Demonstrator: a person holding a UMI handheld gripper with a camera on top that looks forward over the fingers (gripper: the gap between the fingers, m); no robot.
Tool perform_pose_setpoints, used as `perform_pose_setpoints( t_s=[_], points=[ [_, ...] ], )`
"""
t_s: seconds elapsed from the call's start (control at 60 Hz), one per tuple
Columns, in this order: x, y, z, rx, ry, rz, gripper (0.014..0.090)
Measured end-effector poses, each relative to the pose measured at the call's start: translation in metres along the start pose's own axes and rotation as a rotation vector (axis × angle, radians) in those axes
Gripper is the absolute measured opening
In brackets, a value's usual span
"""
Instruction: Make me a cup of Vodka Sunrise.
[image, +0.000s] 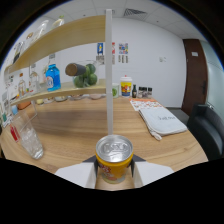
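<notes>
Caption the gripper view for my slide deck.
Gripper shut on a yellow can above the wooden table, empty glass nearby.

Yellow can (114, 160) clamped between the gripper (114, 172) fingers, clear glass (27, 137) nearby on wooden table (85, 127)

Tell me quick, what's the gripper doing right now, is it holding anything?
Gripper: shut on the yellow drink can, one finger pressed against each side, can upright above the wooden table.
</notes>
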Motion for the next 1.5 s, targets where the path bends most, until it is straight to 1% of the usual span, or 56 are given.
perform_pose_setpoints(
  t_s=[0.083,0.15,0.183,0.2,0.25,0.283,0.3,0.333,0.417,0.483,0.633,0.75,0.833,0.933,1.05,1.25,1.35,1.5],
  points=[
    [0.001,0.002,-0.002,-0.008,0.009,0.018,0.0535],
    [0.002,0.004,-0.001,-0.03,0.021,0.022,0.0542],
    [0.004,0.007,-0.002,-0.045,0.034,0.02,0.057],
    [0.005,0.007,-0.002,-0.052,0.041,0.018,0.0594],
    [0.007,0.007,-0.007,-0.065,0.061,0.014,0.0755],
    [0.007,0.004,-0.011,-0.067,0.073,0.015,0.0848],
    [0.007,0.003,-0.014,-0.068,0.079,0.016,0.0866],
    [0.006,0.0,-0.021,-0.069,0.093,0.017,0.0842],
    [0.001,-0.014,-0.045,-0.05,0.131,0.018,0.0846],
    [-0.013,-0.026,-0.068,-0.026,0.137,0.023,0.0853],
    [-0.073,-0.046,-0.112,0.03,0.094,0.02,0.0851],
    [-0.128,-0.046,-0.133,0.052,0.05,0.032,0.0847],
    [-0.165,-0.039,-0.14,0.045,0.022,0.041,0.0847],
    [-0.206,-0.032,-0.141,0.033,-0.012,0.045,0.0848],
    [-0.247,-0.046,-0.138,0.06,-0.044,0.043,0.085],
    [-0.306,-0.11,-0.114,0.156,-0.103,0.038,0.0847],
    [-0.324,-0.144,-0.092,0.202,-0.116,0.017,0.0847],
    [-0.337,-0.182,-0.051,0.239,-0.109,-0.009,0.085]
  ],
)
